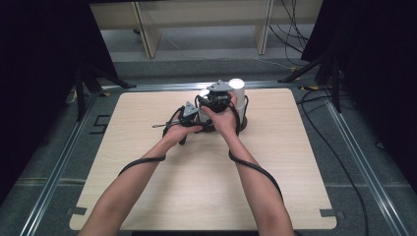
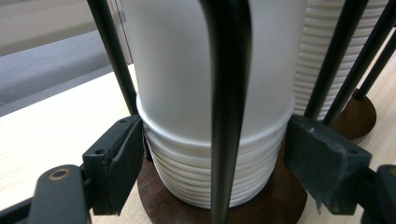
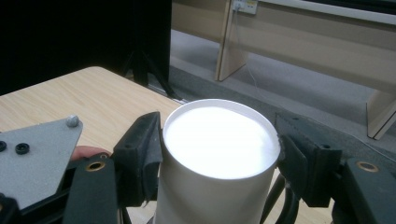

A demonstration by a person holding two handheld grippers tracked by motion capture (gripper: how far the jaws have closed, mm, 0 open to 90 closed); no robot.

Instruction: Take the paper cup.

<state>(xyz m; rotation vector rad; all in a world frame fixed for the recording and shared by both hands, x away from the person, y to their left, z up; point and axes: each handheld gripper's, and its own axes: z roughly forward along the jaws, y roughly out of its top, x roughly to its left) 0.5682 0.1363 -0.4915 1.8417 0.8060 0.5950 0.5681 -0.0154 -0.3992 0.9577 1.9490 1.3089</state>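
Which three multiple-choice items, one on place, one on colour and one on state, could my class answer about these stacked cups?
1. Where on the stack of white cups do the left gripper jaws sit?
A. Low, near the base
B. At the very top
C. Off to one side, clear of it

2. What colour is the round base under the stack?
A. White
B. Brown
C. Green

3. How do the right gripper jaws stand?
A. Wide open above bare table
B. Shut on a spoon
C. Pressed on both sides of the top cup

Answers:
1 A: the left gripper view shows its pads flanking the lowest rims, just above the base.
2 B: dark brown wood shows beneath the cups.
3 C: the right gripper view shows both pads against the cup's wall at its top.
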